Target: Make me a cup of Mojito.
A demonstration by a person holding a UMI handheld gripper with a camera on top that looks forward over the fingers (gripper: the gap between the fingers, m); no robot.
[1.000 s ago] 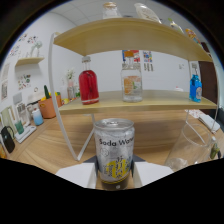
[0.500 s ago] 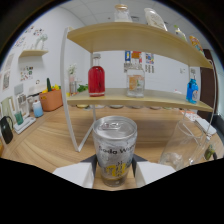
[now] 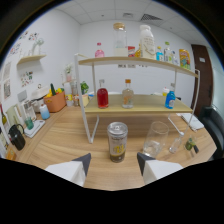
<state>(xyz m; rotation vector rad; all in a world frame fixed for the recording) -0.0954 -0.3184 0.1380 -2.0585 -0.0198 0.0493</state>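
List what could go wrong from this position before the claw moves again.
The soda can stands free on the table just ahead of the open claw; a crooked approach might tip it. The empty glass stands close beside the can, so a wide swing may knock it. The shelf's white leg is also near.

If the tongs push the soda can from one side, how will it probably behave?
The soda can stands tall and narrow on the table, so it would probably tip rather than slide. Its round wall would likely roll once down. The tongs are open, short of it.
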